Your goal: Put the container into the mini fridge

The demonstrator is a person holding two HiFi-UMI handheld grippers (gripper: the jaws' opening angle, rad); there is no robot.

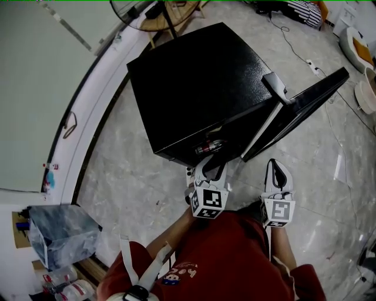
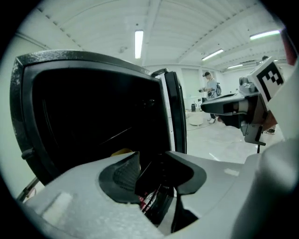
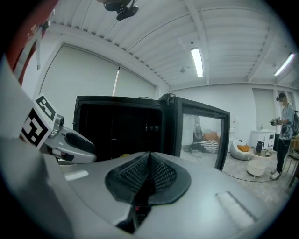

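The black mini fridge stands on the floor with its door swung open to the right. My left gripper is at the fridge's open front, shut on a dark container with a red and white label. In the left gripper view the container fills the gap between the pads, with the dark fridge interior straight ahead. My right gripper hangs beside it, below the door's edge. Its pads meet with nothing between them.
A yellowish item lies low inside the fridge. A fan stand and wooden stool sit behind the fridge, and a cable runs across the floor at the right. A grey bag lies at lower left. A person stands far off.
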